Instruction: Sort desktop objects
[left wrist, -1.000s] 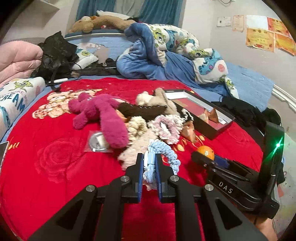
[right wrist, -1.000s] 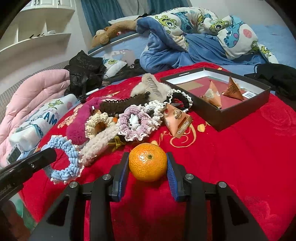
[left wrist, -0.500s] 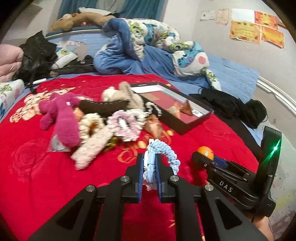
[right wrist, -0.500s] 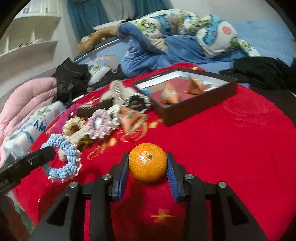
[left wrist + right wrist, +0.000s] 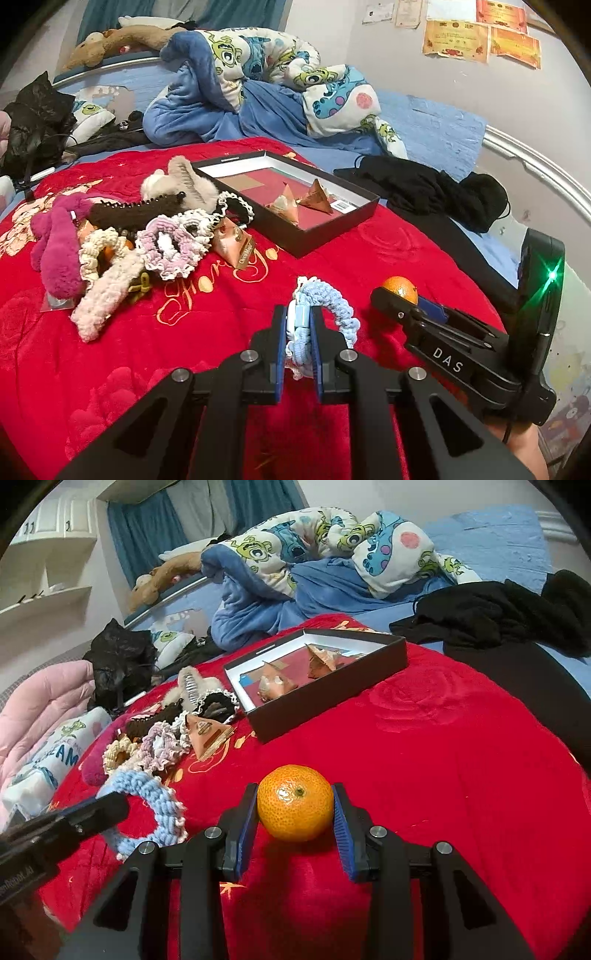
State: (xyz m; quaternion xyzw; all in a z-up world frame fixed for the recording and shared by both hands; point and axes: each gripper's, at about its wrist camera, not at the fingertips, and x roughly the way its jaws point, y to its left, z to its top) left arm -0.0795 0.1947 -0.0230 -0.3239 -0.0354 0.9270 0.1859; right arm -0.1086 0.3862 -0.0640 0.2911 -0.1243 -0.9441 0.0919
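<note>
In the left wrist view, just in front of the black box [image 5: 325, 236], a light blue scrunchie [image 5: 325, 310] is clamped between the narrowed blue pads of the left gripper [image 5: 300, 332], above the red blanket [image 5: 110, 350]. Two pyramid packets [image 5: 314, 197] are seen inside the box, and a third packet [image 5: 236, 245] lies just outside its left wall. Left of the box, a heap of scrunchies [image 5: 173, 247] and a magenta plush toy [image 5: 55, 243] are spread out. Right of the scrunchie, the right gripper [image 5: 400, 301] is seen with an orange [image 5: 400, 290] at its tip.

In the right wrist view, the orange [image 5: 294, 808] is gripped between the pads of the right gripper [image 5: 295, 812], in front of the box [image 5: 332, 690] and apart from it. The blue scrunchie [image 5: 155, 794] is seen left of the orange, in the left gripper [image 5: 114, 806]. A black garment [image 5: 498, 616] lies beyond the box.
</note>
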